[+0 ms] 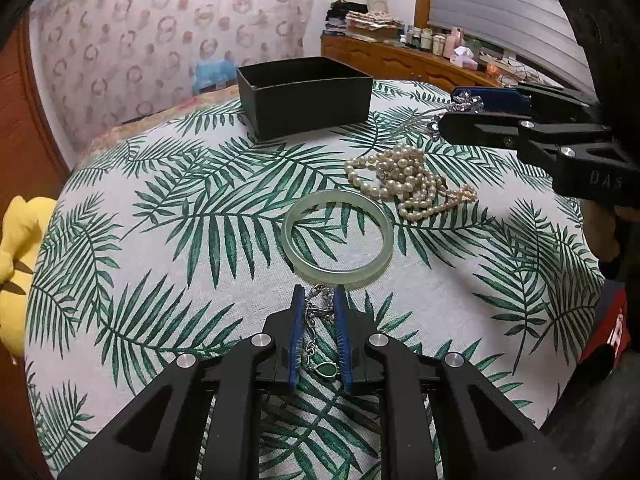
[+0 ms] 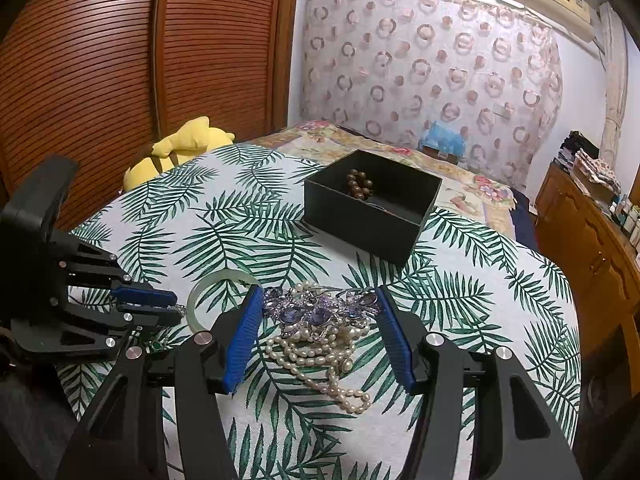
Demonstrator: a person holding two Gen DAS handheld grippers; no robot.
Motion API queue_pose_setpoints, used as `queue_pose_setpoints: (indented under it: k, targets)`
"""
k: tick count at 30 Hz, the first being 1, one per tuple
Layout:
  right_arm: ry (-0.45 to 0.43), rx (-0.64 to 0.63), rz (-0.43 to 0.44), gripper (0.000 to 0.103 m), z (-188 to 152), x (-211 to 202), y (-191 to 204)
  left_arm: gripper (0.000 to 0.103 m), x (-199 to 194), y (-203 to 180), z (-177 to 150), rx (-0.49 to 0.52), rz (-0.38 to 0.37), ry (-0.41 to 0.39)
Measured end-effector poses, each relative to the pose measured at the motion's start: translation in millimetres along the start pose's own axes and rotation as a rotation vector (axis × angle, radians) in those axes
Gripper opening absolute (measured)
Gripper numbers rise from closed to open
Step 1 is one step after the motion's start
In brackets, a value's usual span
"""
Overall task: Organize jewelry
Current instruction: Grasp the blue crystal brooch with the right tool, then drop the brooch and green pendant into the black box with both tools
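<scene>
Green palm leaves are printed on the white cloth that covers the table, and all the jewelry lies on it. The left gripper has its blue pads only a little apart, with a silver chain between them; I cannot tell if the pads already press it. A small green pendant hangs on this chain, near the base of the fingers. Just in front of the tips lies a pale jade bangle, flat on the cloth. Beyond it is a heap of pearl necklaces.

The right gripper is spread wide on both sides of a purple crystal necklace, which rests on top of the pearls; its pads do not touch the stones. On the body of this gripper, in the left wrist view, the letters "DAS" can be read.

Farther back stands a black open box, well apart from both grippers. A brown bead bracelet lies inside it. A yellow plush toy sits beside the table.
</scene>
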State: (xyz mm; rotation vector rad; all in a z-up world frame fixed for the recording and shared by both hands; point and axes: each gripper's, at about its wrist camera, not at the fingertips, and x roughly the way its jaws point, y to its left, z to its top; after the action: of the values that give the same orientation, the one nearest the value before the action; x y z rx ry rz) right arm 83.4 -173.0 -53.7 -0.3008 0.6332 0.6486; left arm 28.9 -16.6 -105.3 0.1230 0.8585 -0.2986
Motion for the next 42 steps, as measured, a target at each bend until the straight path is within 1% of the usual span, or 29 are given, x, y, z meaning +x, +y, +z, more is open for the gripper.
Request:
queue_pose_setpoints:
  k: [4, 6, 7, 12, 16, 21, 26, 31, 35, 42]
  targets:
    - [0.000, -0.001, 0.000, 0.059, -0.4, 0.6, 1.2, 0.011, -4.1, 0.3, -1.3, -0.015, 0.001, -0.015]
    - [0.000, -0.001, 0.001, 0.059, -0.4, 0.5, 1.3, 0.001, -10.2, 1.7, 1.0, -0.030, -0.001, -0.041]
    - [-0.001, -0.001, 0.002, 0.059, -0.4, 0.3, 1.2, 0.000, -13.4, 3.4, 3.1, -0.039, -0.007, -0.046]
    - [-0.006, 0.000, 0.002, 0.059, -0.3, -0.6, 2.0, 0.000, -15.1, 8.8, 3.5, -0.042, 0.008, -0.046]
    - [-0.003, -0.002, 0.002, 0.059, -0.1, -0.4, 2.5, 0.000, -20.2, 11.6, -0.5, -0.058, -0.003, -0.054]
    - [-0.006, -0.001, 0.004, 0.059, 0.3, -0.6, 3.3, 0.000, -31.8, 12.7, -0.6, -0.066, 0.002, -0.085]
    - [-0.006, -0.001, 0.004, 0.059, 0.4, -1.0, 3.3, 0.000, -46.9, 15.9, 6.0, -0.080, -0.002, -0.127]
    - [-0.014, 0.000, 0.002, 0.059, 3.5, -1.0, 2.6, 0.000, -61.1, 17.6, 18.5, -0.079, -0.009, -0.171]
    - [-0.030, -0.010, -0.005, 0.059, 13.5, -2.7, -0.2, 0.000, -71.2, 21.9, 34.6, -0.074, -0.002, -0.214]
    - [-0.071, -0.021, -0.007, 0.059, 41.3, -2.1, -12.3, 0.000, -76.3, 27.8, 77.2, -0.045, 0.029, -0.279]
